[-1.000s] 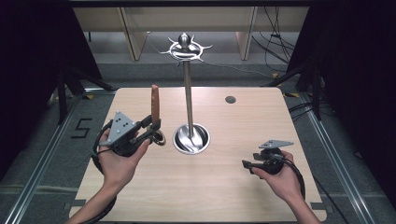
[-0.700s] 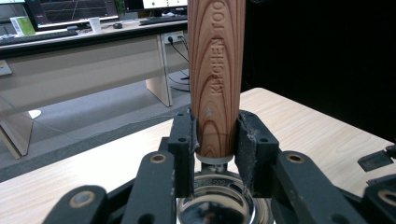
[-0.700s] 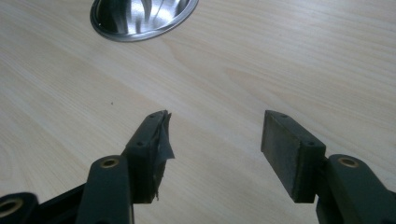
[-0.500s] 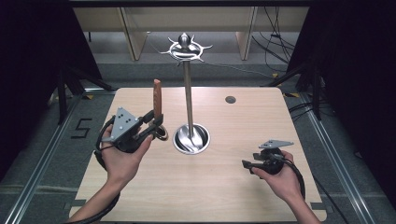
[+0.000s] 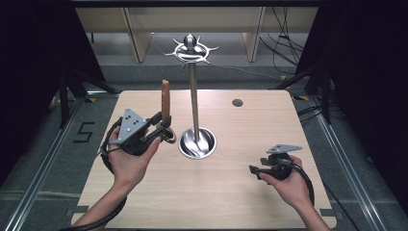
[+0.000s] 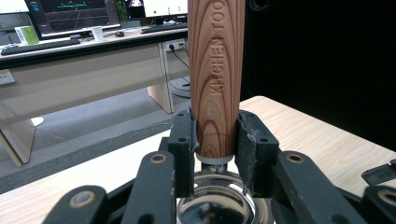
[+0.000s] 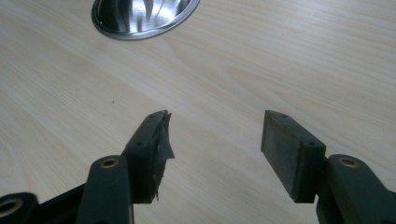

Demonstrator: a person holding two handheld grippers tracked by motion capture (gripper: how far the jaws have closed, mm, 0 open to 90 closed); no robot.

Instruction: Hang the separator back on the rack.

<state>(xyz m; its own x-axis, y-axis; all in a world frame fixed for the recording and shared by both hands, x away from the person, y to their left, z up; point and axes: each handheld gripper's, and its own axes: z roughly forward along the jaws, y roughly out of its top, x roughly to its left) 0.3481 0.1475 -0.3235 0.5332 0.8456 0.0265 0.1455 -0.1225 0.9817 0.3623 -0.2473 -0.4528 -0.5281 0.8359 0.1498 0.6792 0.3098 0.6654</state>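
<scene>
A kitchen utensil with a wooden handle (image 5: 165, 98) stands upright in my left gripper (image 5: 163, 127), left of the stand. In the left gripper view the pads press on both sides of the handle's (image 6: 217, 70) lower end, and the utensil's shiny metal part (image 6: 219, 205) hangs below my left gripper (image 6: 217, 140). A metal utensil stand (image 5: 194, 96) rises from a round dished base (image 5: 197, 143) at the table's middle, with a ring of hooks (image 5: 191, 48) on top. My right gripper (image 5: 254, 169) rests low at the front right, open (image 7: 215, 140), nothing between its pads.
The light wooden table (image 5: 231, 202) has a small dark round spot (image 5: 237, 102) at the back right. The stand's base (image 7: 140, 18) lies ahead of my right gripper. Beyond the table's far edge are a desk (image 6: 84, 56) with monitors and a dark floor.
My left gripper has shifted slightly up and toward the stand with the utensil still upright in it. The right hand has stayed put.
</scene>
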